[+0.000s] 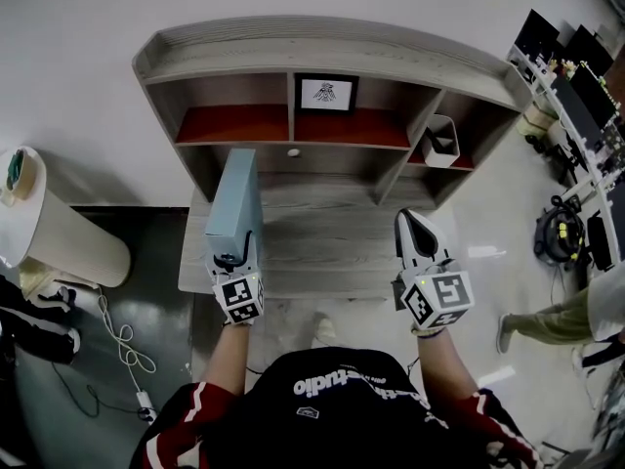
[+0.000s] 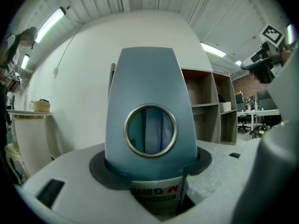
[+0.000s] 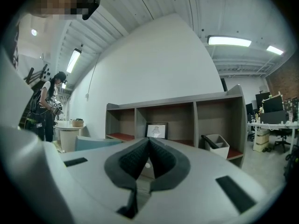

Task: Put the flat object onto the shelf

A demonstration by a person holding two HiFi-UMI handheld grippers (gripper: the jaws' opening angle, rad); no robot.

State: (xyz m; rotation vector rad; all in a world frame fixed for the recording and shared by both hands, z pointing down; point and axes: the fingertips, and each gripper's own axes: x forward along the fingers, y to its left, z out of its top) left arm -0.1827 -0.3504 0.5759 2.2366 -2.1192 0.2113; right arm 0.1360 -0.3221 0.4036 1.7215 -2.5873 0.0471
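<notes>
The left gripper (image 1: 235, 260) clamps the spine end of a light-blue binder (image 1: 234, 198), holding it upright in front of the wooden shelf's (image 1: 322, 55) left compartment. The right gripper (image 1: 418, 228), its pads pressed together and empty, hovers before the shelf's right side.

Black top (image 1: 342, 410) worn, white lettering (image 1: 337, 385) printed across front. Sleeves (image 1: 186, 420) red, edged with white stripes. Left gripper (image 1: 234, 258) and right gripper (image 1: 415, 225) cased in pale grey-white shell. Dark ribbed pads (image 3: 128, 162) fitted inside jaws. Cube (image 1: 437, 298) with black-and-white square markers mounted on each.
</notes>
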